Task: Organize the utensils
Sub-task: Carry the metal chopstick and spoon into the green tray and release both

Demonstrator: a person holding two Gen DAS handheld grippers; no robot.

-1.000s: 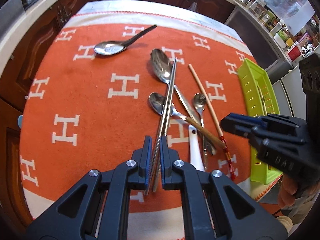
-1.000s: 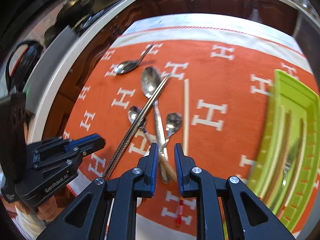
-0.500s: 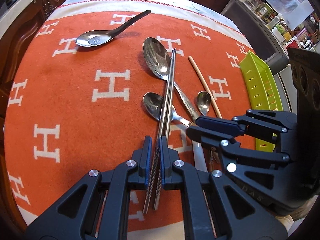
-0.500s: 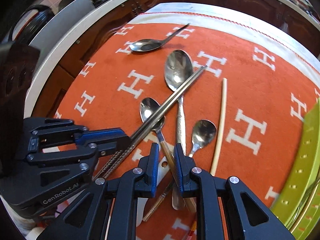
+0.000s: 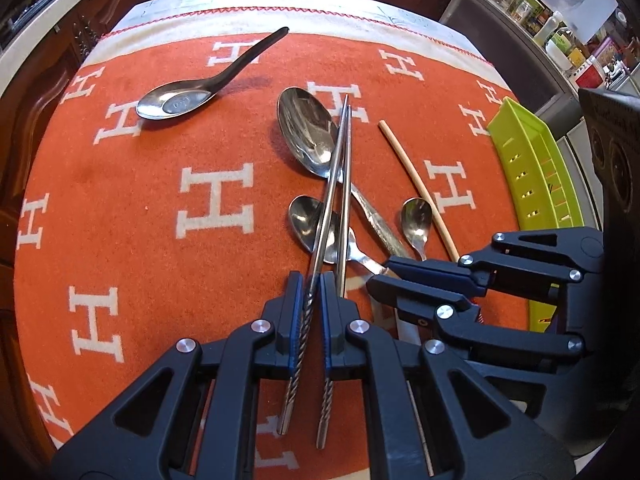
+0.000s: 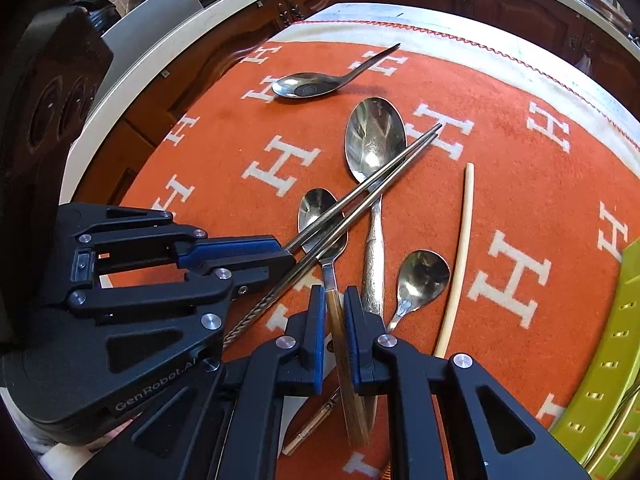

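Note:
My left gripper (image 5: 310,285) is shut on the twisted ends of the metal chopsticks (image 5: 336,184), which lie slanted across the large spoon (image 5: 306,132) and the bowl of the wood-handled spoon (image 5: 308,220). One chopstick sits plainly between the pads; the other runs along the right finger. My right gripper (image 6: 334,296) stands close beside it, its jaws closing on the wooden handle of that spoon (image 6: 335,320), the pads against it. From the right wrist view, the left gripper (image 6: 284,256) holds the chopsticks (image 6: 360,196) at the left.
A black-handled soup spoon (image 5: 176,100) lies at the far left of the orange cloth (image 5: 120,208). A small spoon (image 6: 422,276) and a pale bamboo chopstick (image 6: 464,240) lie to the right. The green slotted tray (image 5: 532,168) stands at the right edge. Dark cabinets ring the table.
Both grippers have come down closer to the cloth. The right one has swung in beside the left and narrowed its jaws onto the wooden spoon handle. The left still grips the chopsticks.

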